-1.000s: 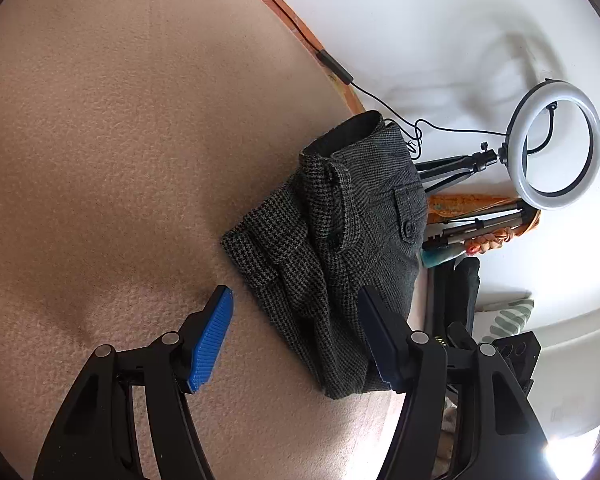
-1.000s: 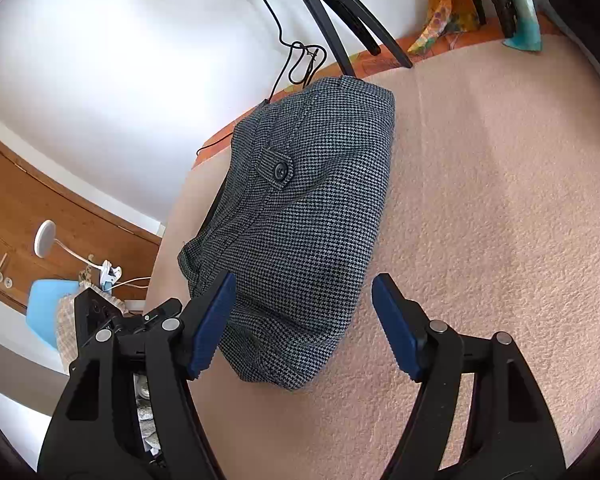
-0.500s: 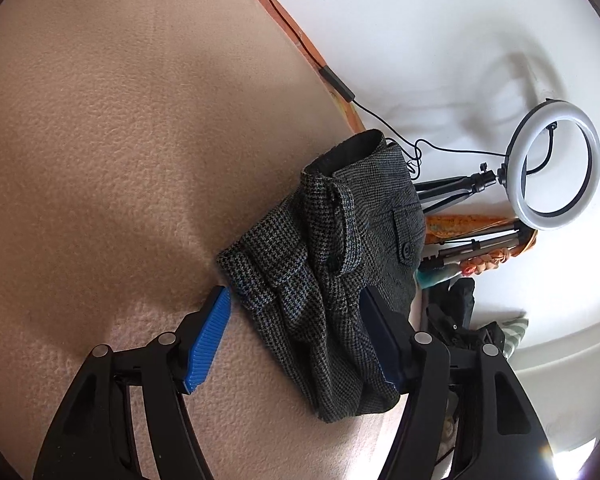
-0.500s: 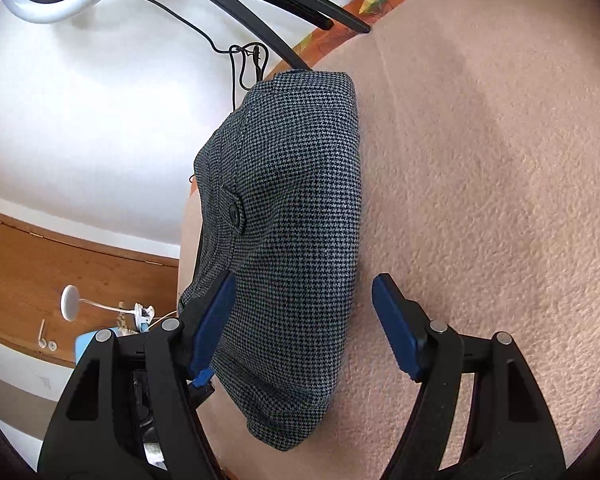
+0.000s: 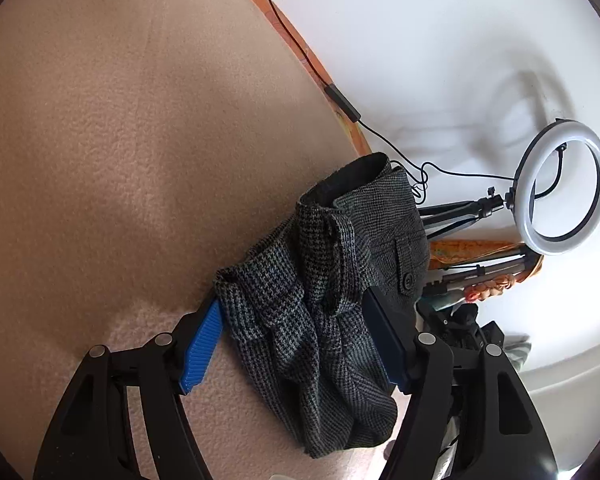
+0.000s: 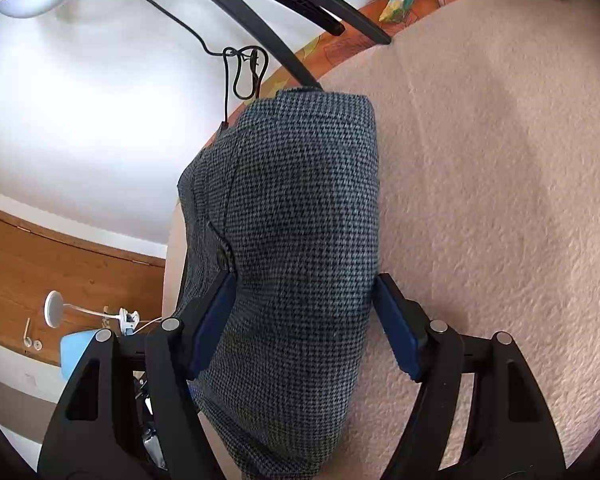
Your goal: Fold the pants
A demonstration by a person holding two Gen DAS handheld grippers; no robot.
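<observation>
The grey houndstooth pants (image 5: 332, 292) lie bunched in a folded bundle near the edge of a beige fleece surface (image 5: 120, 140). My left gripper (image 5: 296, 346) is open, its blue pads on either side of the crumpled end of the bundle. In the right wrist view the pants (image 6: 296, 240) show a smooth folded face. My right gripper (image 6: 304, 328) is open and straddles that end, pads close to the cloth on both sides.
A ring light (image 5: 562, 188) on a black tripod (image 6: 284, 12) stands by the white wall, with a cable (image 5: 340, 100) along the orange edge. A wooden panel (image 6: 60, 268) and a small white lamp (image 6: 56, 306) lie beyond the edge.
Both grippers have moved forward onto the pants. The bundle now sits between each pair of pads; both stay open.
</observation>
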